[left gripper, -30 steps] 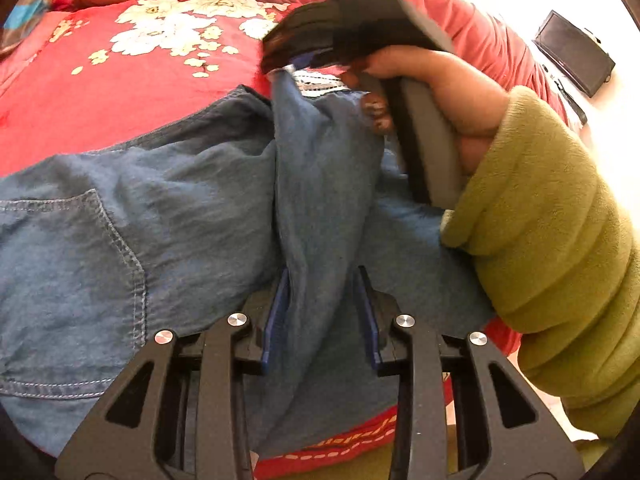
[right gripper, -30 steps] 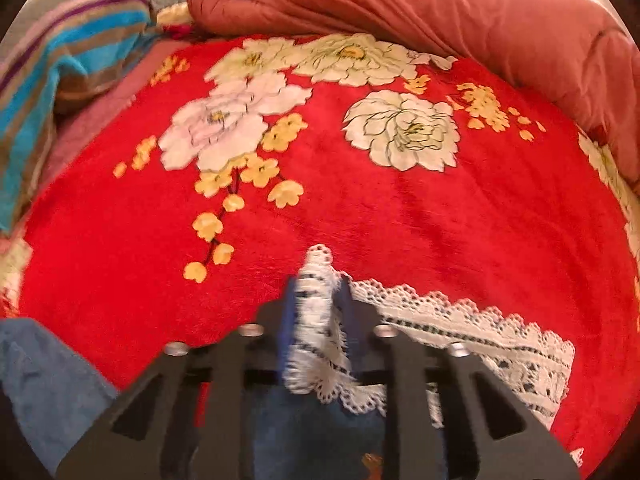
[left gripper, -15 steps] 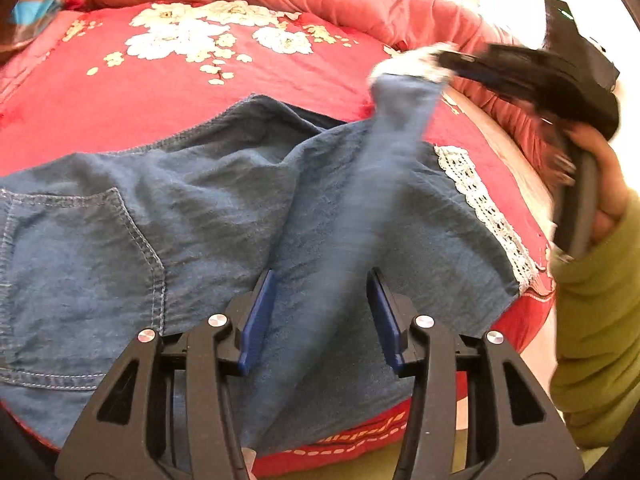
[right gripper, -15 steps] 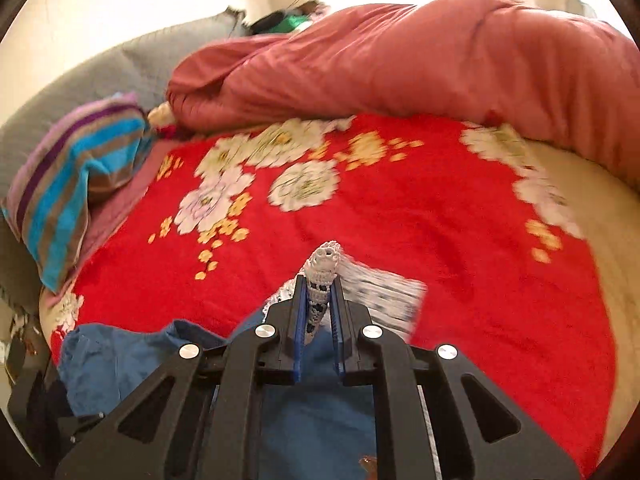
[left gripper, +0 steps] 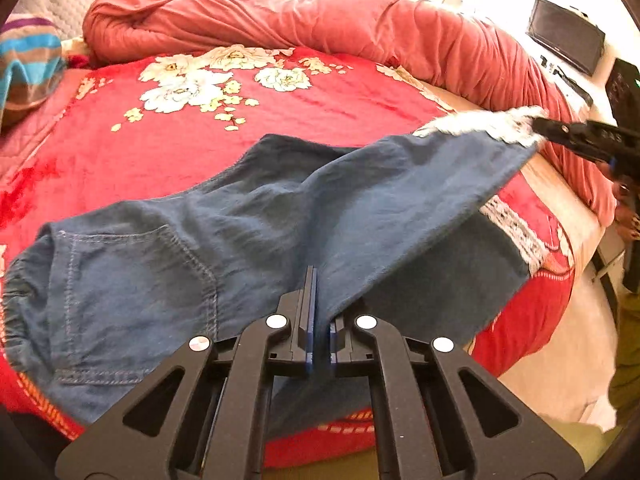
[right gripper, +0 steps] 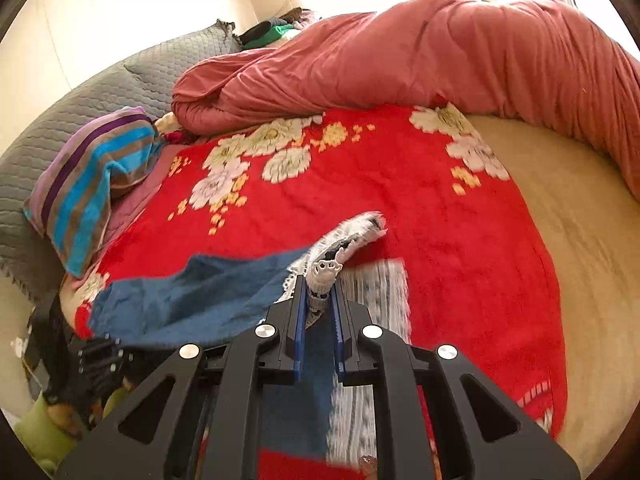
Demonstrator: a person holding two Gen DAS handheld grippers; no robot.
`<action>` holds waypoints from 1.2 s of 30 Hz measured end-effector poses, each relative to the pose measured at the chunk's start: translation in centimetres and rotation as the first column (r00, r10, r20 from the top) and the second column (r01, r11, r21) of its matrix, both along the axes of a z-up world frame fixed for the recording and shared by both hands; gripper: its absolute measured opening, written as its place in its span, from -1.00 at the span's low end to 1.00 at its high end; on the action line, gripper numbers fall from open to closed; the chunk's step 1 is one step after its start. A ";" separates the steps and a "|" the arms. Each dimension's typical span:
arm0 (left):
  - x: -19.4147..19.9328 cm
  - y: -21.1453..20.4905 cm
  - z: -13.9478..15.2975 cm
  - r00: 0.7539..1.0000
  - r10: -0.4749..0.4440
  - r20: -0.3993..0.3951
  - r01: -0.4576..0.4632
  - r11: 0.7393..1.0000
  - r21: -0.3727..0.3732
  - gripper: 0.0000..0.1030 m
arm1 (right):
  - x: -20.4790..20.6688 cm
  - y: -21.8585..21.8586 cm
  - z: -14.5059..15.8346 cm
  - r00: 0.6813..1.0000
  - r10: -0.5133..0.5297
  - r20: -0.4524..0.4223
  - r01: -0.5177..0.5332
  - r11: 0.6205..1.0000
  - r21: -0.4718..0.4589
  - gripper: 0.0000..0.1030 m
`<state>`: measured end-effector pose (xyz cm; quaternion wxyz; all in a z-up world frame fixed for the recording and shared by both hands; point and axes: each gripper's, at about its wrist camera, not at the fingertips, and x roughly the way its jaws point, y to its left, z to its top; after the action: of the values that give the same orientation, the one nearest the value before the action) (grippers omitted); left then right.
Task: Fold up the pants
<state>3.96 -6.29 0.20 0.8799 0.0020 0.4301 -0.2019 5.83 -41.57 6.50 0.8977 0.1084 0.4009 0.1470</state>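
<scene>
Blue denim pants with white lace hems lie on a red flowered blanket, waistband and back pocket at the left. My left gripper is shut on the near edge of the upper leg. My right gripper is shut on that leg's lace hem and holds it stretched out above the bed; it shows at the right edge of the left wrist view. The lower leg's lace hem lies flat on the blanket.
A rolled pink-red quilt runs along the back and right of the bed. A striped pillow and grey headboard are at the left. A dark screen stands on a white surface at far right.
My right gripper has carried the lace hem from near the left gripper out to the right, stretching the upper leg. My left gripper has closed from open onto the leg's near edge.
</scene>
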 end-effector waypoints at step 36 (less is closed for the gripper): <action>-2.8 -2.8 -2.7 0.992 -0.106 -0.067 0.117 0.977 0.179 -0.88 | -7.2 2.0 -4.2 0.987 0.161 -0.003 -0.158 0.964 -0.212 -0.39</action>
<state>1.19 -9.06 -2.48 0.8506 0.1009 0.4712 -0.2106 -1.36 -39.55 2.32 0.8923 -0.0213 0.4153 0.1758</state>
